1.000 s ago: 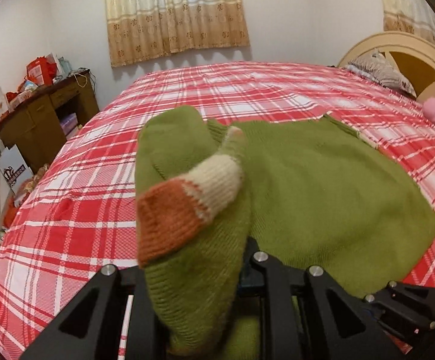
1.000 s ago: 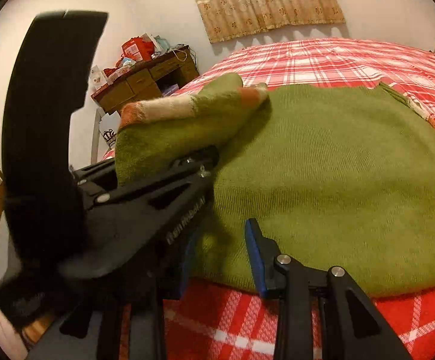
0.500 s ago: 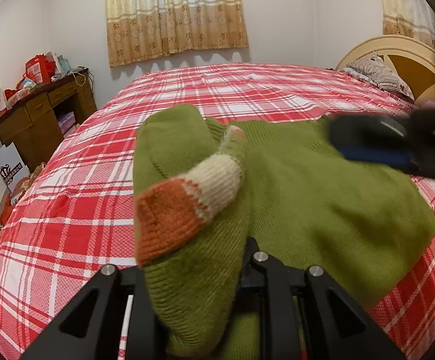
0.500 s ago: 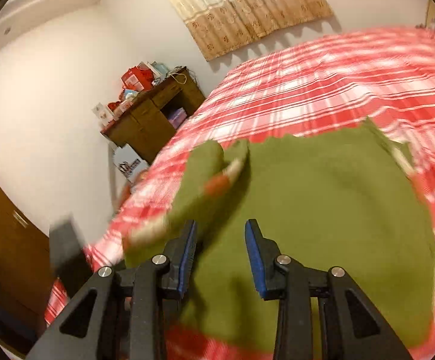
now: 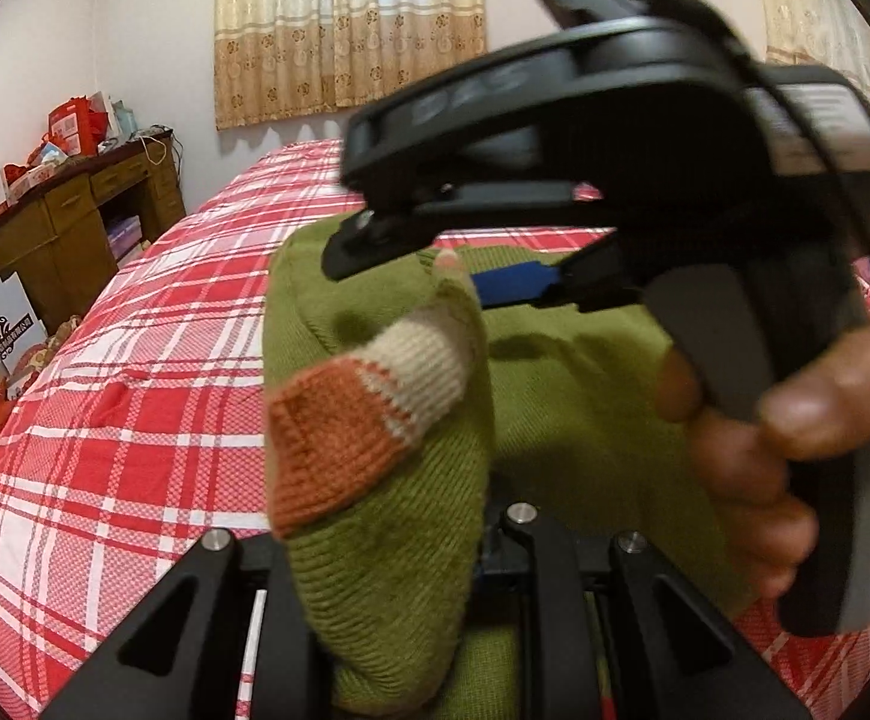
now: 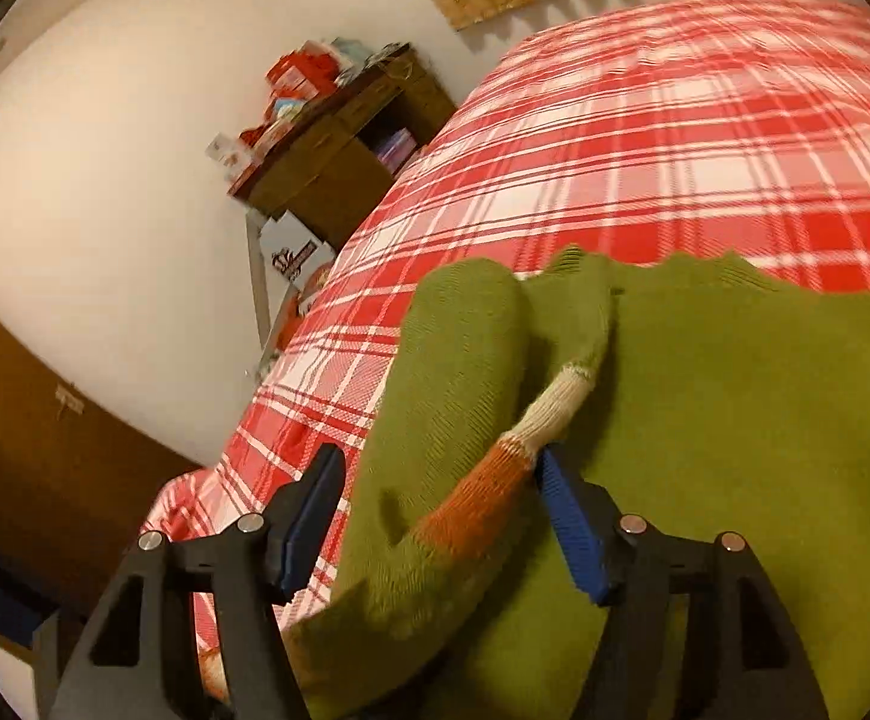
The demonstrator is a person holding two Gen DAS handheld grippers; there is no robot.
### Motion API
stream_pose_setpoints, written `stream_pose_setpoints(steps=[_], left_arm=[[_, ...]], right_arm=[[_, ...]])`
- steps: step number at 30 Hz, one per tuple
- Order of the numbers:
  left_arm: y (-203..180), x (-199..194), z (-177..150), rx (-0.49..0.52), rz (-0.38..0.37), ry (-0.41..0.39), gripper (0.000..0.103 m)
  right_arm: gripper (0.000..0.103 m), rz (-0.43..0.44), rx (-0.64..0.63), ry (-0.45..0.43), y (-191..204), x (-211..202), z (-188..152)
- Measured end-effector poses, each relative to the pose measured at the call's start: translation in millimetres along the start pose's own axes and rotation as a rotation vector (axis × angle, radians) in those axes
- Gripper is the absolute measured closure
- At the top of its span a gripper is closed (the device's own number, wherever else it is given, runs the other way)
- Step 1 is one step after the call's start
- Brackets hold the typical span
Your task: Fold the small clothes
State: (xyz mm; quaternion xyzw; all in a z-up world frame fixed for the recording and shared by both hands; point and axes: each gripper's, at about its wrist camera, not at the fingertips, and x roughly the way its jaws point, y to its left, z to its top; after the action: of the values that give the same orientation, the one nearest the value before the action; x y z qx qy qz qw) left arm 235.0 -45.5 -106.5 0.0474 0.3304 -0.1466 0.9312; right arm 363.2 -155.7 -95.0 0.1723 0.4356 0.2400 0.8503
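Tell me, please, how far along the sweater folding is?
Early. Done: one sleeve lies folded across the green sweater. In hand: the left claw pinches that sleeve; the right claw, just opened, straddles it. Left: the body still lies spread on the bed.

We see: sweater (image 5: 561, 396) olive green, cuff (image 5: 339, 444) orange and cream | bedspread (image 5: 135, 396) red-white plaid | curtain (image 5: 345, 30) beige, floral | gripper pads (image 6: 573, 528) blue

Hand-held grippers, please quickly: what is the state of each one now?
Left hand-held gripper: shut on the green sweater.
Right hand-held gripper: open, jaws just opening, the sweater's sleeve between them, not pinched.
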Motion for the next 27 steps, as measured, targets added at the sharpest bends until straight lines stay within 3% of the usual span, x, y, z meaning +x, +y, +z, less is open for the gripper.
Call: stream_pose_setpoints(steps=[5,6,8,17,27], left_arm=[[-1,0,1,-0.005,-0.004,0.003,0.082],[-1,0,1,-0.004,-0.004,0.004,0.082],[-3,0,1,0.001,0.001,0.005,0.082],[-13,-18,5,-0.008,-0.02,-0.046,0.082],[-81,-27,20,0.095,-0.075,-0.064,0.082]], right_arm=[[0.068,-0.098,-0.088,0.029,5,24,4],[0.079,-0.111,-0.106,0.023,7,25,3],[0.087,-0.138,-0.141,0.005,12,22,-1],[0.091,-0.174,-0.199,-0.083,17,-24,0],[0.091,-0.272,-0.212,-0.102,-24,-87,-3]])
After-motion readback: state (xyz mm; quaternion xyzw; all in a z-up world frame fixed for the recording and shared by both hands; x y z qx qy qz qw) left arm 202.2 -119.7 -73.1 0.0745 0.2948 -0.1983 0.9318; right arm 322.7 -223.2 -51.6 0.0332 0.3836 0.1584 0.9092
